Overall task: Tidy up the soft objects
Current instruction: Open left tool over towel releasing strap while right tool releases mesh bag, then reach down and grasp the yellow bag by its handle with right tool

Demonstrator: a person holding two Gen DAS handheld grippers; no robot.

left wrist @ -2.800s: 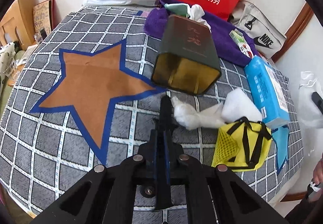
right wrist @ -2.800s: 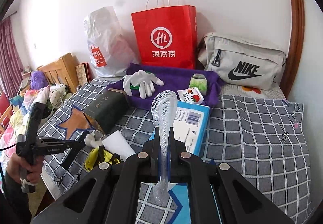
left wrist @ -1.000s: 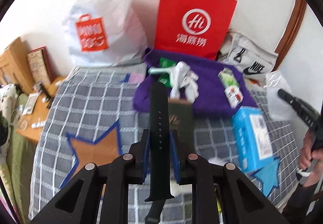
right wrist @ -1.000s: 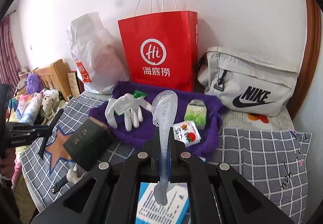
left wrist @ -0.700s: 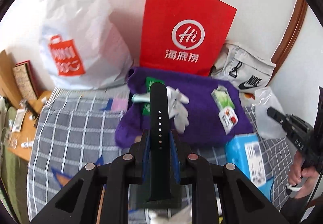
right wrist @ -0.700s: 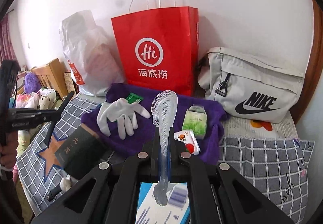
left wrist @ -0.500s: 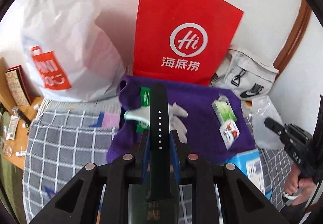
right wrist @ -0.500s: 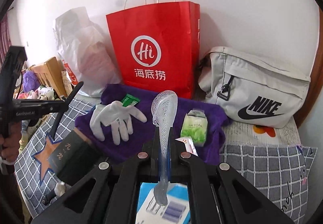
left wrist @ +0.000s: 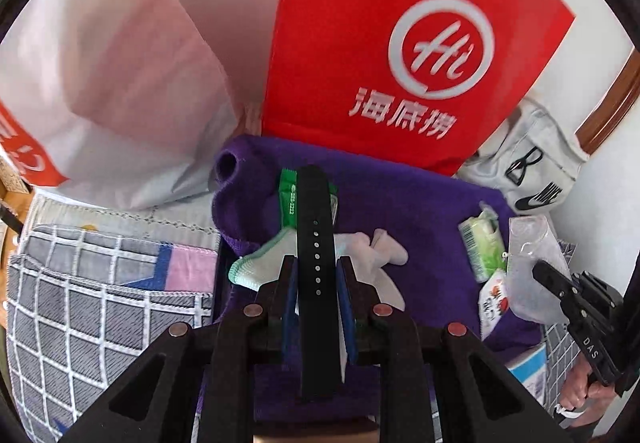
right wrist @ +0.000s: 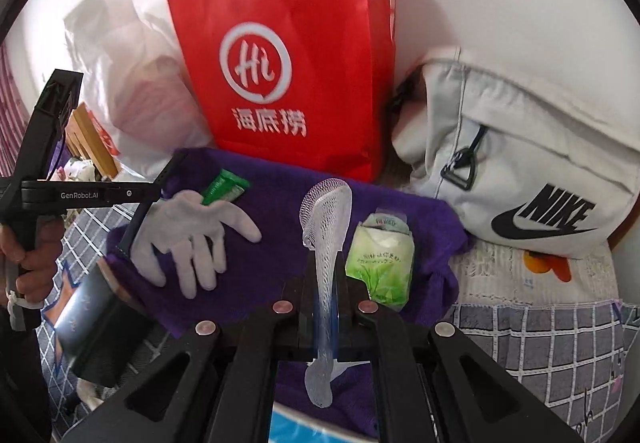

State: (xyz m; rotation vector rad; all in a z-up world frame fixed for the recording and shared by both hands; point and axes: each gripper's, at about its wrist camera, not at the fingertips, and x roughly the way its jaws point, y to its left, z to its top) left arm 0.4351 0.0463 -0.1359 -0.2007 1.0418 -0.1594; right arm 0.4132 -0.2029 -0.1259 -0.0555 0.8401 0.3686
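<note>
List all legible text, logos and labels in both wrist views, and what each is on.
"Hi" and "海底捞": red paper bag.
"NIKE" with swoosh: grey bag.
"GenRobot.AI": left gripper handle.
"DAS": right gripper body.
Partial red print, unreadable: white plastic bag.
Too small or blurred: green tissue pack, green sachet, red-and-white sachet, dark box.

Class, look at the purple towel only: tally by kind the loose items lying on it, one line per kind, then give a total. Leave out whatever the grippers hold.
White gloves: 1
Green flat sachets: 1
Green tissue packs: 1
Red-and-white strawberry packets: 1
Total on the purple towel: 4
</note>
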